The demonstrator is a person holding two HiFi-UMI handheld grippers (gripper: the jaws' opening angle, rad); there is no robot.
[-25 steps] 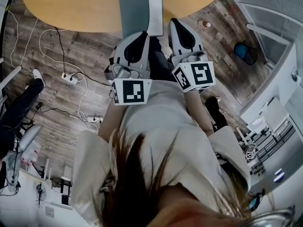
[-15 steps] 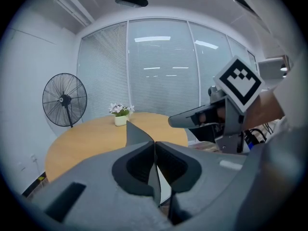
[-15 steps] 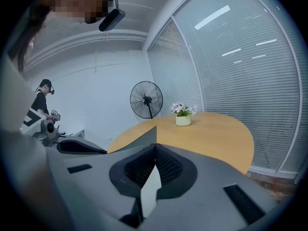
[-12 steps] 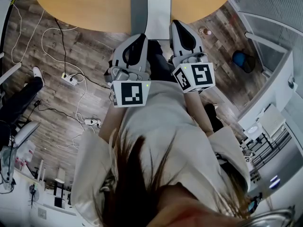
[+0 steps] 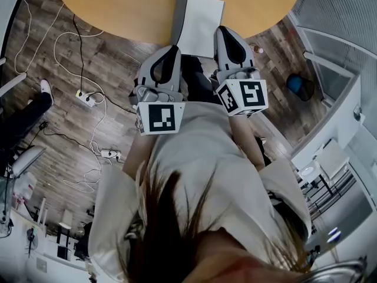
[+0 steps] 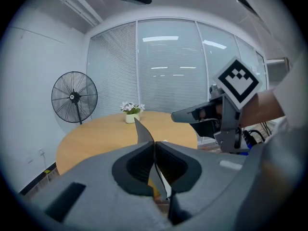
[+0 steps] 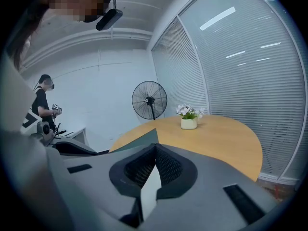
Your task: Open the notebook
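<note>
At about 10 o'clock in the left gripper view a pedestal fan [image 6: 74, 97] stands behind the round wooden table [image 5: 118, 5]. A small pot of white flowers [image 6: 131, 113] sits on the far side of the table.

The left gripper [image 5: 174, 48] has its jaws pressed together on the notebook's grey cover [image 6: 143, 131]. The cover rises as a thin dark blade from between the jaws, towards 12 o'clock.

The notebook [image 5: 203, 19] lies at 12 o'clock in the head view, at the near edge of the table. Its lower edge reaches past the rim, and I cannot tell whether it rests on the wood. It is part-way open: the cover [image 5: 181, 10] stands up at the left and a white page [image 5: 205, 22] faces up at the right.

The right gripper [image 5: 223, 30] is clamped on that white page [image 7: 150, 189] at the notebook's near edge, with the lifted cover at its 10 o'clock.

The notebook looks light and thin. The cover seems stiff enough to hold its own shape, while the paper is probably limp and easy to crease or tear. The best holds are likely the free edges, well away from the spine. One gripper can then pin the pages while the other swings the cover over to the left.
</note>
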